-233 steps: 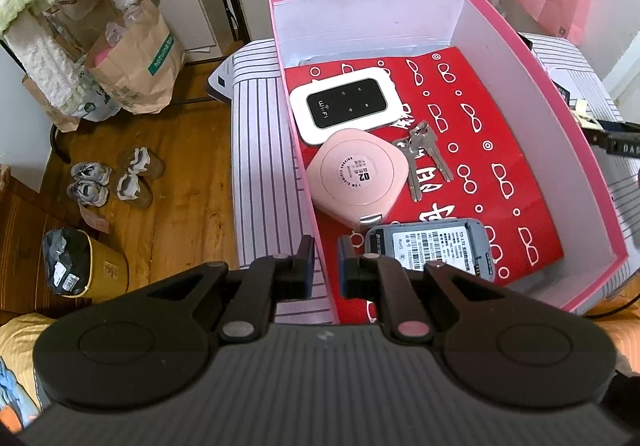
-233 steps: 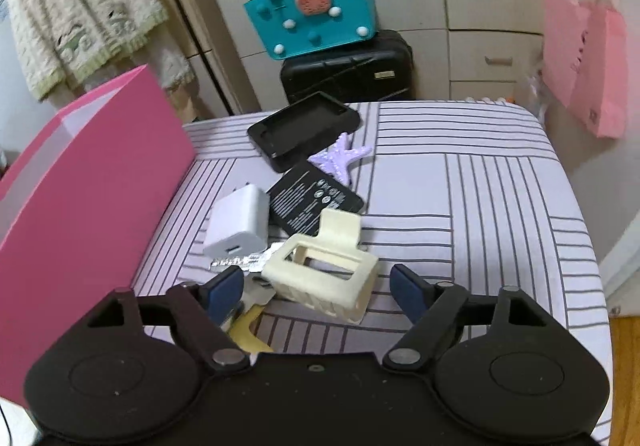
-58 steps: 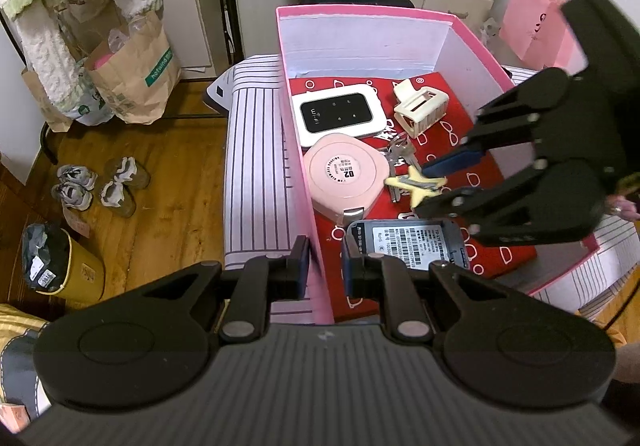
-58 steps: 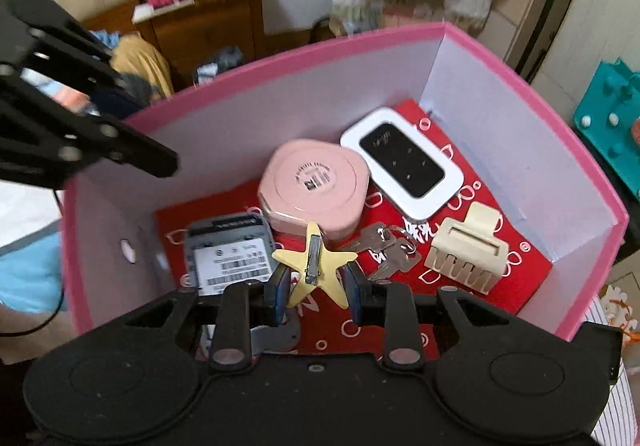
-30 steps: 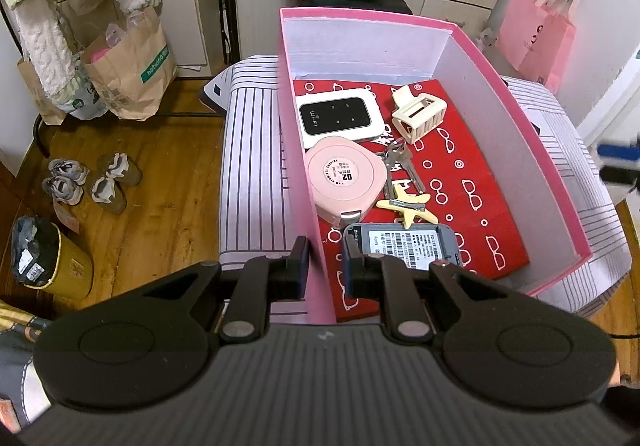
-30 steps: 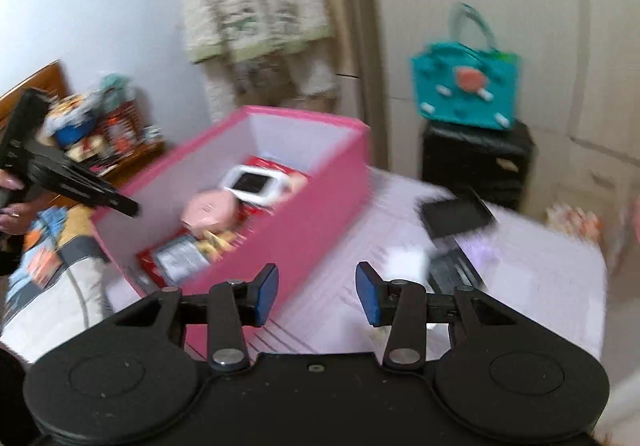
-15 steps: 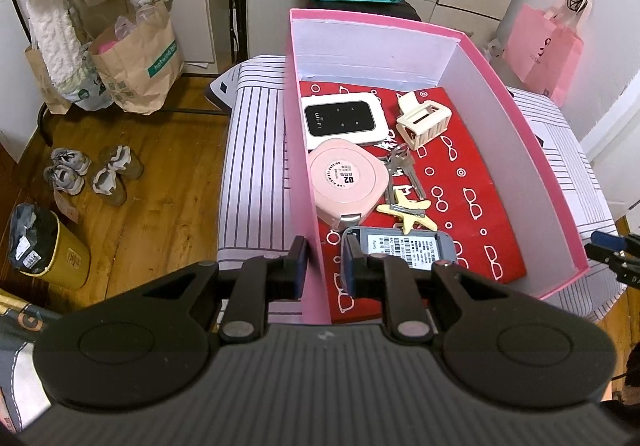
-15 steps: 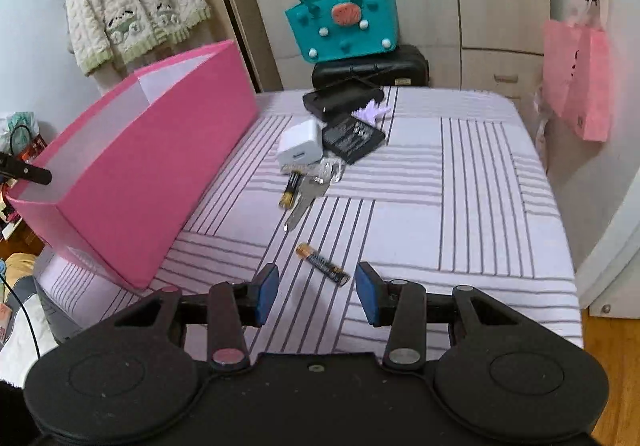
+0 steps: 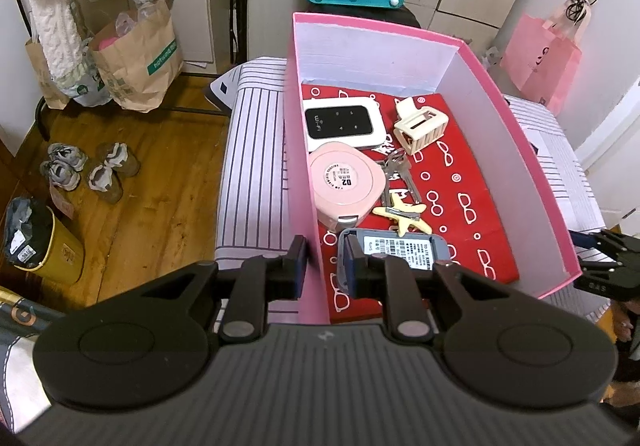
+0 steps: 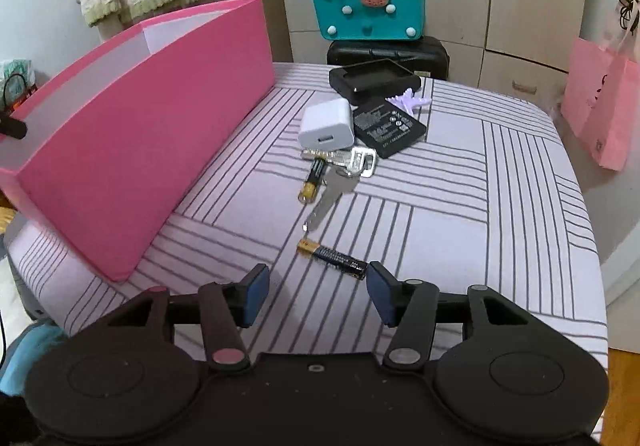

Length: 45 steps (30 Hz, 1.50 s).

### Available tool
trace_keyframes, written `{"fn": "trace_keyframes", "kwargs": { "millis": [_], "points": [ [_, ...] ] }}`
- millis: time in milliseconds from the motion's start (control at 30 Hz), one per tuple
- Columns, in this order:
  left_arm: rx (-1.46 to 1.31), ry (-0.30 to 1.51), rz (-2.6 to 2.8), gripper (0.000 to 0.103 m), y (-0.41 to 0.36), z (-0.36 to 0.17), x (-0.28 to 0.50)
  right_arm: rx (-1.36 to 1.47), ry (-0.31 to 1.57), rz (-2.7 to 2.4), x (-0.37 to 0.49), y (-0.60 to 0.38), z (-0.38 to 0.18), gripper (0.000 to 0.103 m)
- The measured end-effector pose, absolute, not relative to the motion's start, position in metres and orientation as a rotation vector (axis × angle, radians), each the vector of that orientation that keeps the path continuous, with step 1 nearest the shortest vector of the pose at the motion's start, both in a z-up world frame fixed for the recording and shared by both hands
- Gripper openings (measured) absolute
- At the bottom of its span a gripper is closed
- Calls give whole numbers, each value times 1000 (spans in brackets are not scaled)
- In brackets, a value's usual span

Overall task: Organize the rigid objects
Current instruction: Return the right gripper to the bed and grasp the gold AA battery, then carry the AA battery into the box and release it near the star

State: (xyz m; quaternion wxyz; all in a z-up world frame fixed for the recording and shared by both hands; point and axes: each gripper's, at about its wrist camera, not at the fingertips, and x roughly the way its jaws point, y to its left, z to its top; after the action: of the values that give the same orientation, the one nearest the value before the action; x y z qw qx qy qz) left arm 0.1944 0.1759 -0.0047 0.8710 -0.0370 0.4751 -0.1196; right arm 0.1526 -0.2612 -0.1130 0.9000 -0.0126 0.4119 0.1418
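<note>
Pink box (image 9: 524, 174) sits on the striped table (image 10: 500, 182) | left gripper (image 9: 322, 260) pinches its near wall, jaws narrow | right gripper (image 10: 316, 294) spread wide, empty, low over the table | battery (image 10: 332, 259) lies just ahead of its fingertips | white charger (image 10: 328, 124) and keys (image 10: 340, 166) farther off.

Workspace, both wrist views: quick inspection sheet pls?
Surface: striped bedcover.
Job's things: pink box holds wifi router, pink round case, cream hair clip, keys, yellow star clip. Outside it: AAA battery, second battery, key, white charger, flat battery pack.
Clutter: nothing seen.
Grippers: left claw shut on box wall; right claw open, empty.
Cables: nothing seen.
Surroundings: teal bag, shoes.
</note>
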Motion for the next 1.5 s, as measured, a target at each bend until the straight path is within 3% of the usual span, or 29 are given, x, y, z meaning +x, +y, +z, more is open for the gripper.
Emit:
{"fn": "trace_keyframes", "kwargs": {
  "millis": [300,367,700,1200,1500],
  "points": [
    [-43,984,-220,16,169,-5,195,31,790,242,160,-258,-118,60],
    [-36,989,-219,15,168,-5,196,20,770,222,161,-257,-120,48],
    [-5,1007,-215,13,166,-2,202,2,776,294,165,-264,-107,48],
    [-66,998,-220,12,172,-7,202,-171,568,693,170,-196,18,48],
    [-34,996,-250,12,171,-6,203,-453,665,813,221,-109,4,48]
  ]
}}
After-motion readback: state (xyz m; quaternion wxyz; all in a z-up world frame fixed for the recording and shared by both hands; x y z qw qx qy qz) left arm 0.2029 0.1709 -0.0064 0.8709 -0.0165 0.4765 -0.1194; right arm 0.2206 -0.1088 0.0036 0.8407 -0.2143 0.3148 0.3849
